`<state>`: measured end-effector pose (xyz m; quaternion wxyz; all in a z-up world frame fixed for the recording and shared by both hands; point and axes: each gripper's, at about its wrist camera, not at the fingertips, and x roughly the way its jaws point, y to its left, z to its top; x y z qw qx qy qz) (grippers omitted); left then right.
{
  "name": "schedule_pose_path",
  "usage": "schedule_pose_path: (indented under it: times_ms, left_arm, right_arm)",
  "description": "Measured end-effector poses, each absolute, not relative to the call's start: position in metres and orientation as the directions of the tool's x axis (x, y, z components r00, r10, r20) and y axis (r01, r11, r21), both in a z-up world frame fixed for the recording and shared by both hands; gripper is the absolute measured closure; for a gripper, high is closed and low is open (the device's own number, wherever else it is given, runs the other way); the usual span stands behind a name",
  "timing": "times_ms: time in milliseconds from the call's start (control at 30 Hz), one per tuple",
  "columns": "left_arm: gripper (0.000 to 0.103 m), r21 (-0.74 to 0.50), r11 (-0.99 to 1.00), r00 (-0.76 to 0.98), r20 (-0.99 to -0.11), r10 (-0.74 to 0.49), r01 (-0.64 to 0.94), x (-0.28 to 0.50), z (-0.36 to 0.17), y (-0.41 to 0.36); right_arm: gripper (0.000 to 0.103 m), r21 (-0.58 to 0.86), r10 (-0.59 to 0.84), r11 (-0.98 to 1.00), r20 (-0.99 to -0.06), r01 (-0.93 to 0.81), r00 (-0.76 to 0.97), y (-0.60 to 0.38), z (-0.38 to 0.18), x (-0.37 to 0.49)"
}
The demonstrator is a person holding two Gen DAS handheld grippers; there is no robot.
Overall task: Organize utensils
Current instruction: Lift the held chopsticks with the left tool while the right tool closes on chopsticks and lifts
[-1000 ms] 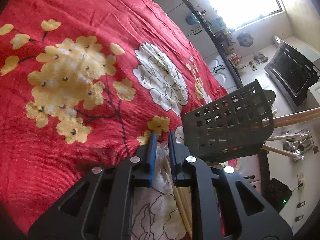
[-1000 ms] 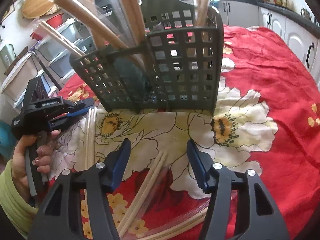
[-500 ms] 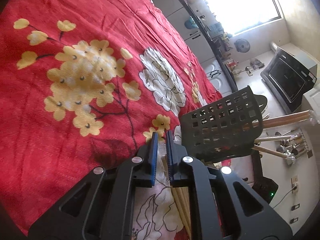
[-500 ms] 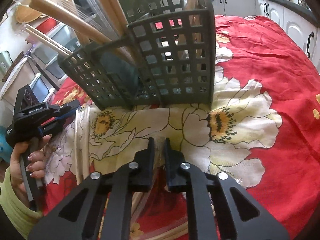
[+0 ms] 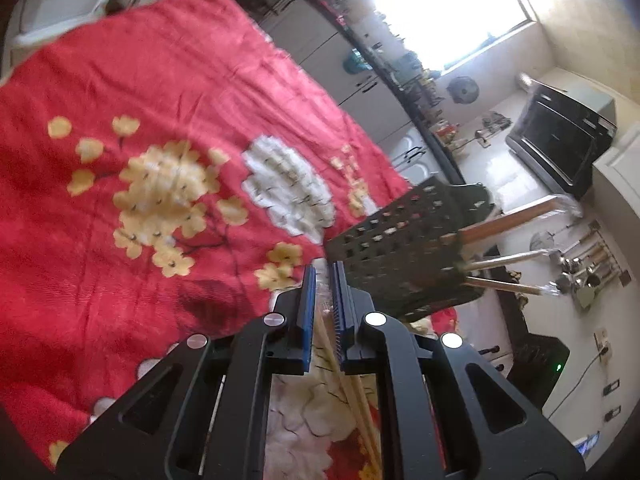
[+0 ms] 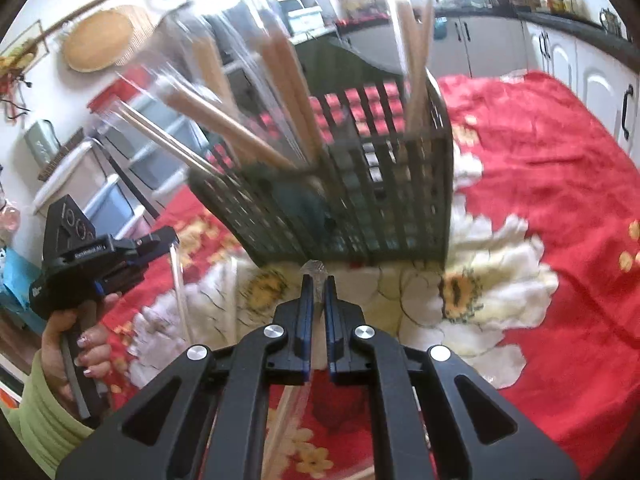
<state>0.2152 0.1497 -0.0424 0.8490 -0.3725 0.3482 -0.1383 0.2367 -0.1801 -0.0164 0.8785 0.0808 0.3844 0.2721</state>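
Jaws of the right gripper (image 6: 319,280) are pinching a plastic-wrapped chopstick pair (image 6: 317,286), its tip poking out toward the dark utensil basket (image 6: 360,192). Left gripper (image 5: 323,276) is hovering nearly closed above loose chopsticks (image 5: 360,396) on the red floral cloth (image 5: 120,264).

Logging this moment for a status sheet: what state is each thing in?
Right tool: shut on a clear-wrapped chopstick pair.
Left tool: nearly shut; whether it grips anything is unclear.
Utensil basket: upright on the tablecloth, holding wrapped wooden utensils.
Loose chopsticks: lying flat.
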Motion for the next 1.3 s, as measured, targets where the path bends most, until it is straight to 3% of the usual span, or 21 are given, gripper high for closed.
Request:
schedule_pose_path:
  times_ms: [333, 833, 1300]
  left_arm:
    - [0.098, -0.671, 0.733, 0.761, -0.417, -0.497, 0.111, 0.19, 0.013, 0.132]
    - [0.099, -0.617, 0.736, 0.754, -0.334, -0.566, 0.279, 0.171, 0.06, 0.092]
    - [0.1, -0.545, 0.74, 0.716, -0.323, -0.618, 0.393, 0.176, 0.09, 0.051]
  right_arm:
    - [0.098, 0.314, 0.574, 0.817, -0.523, -0.484, 0.629, -0.181, 0.035, 0.219]
    - [0.098, 0.296, 0.582, 0.813, -0.42, -0.502, 0.696, -0.192, 0.068, 0.19]
    - [0.098, 0.236, 0.533, 0.846, -0.339, -0.478, 0.775, -0.214, 0.094, 0.181]
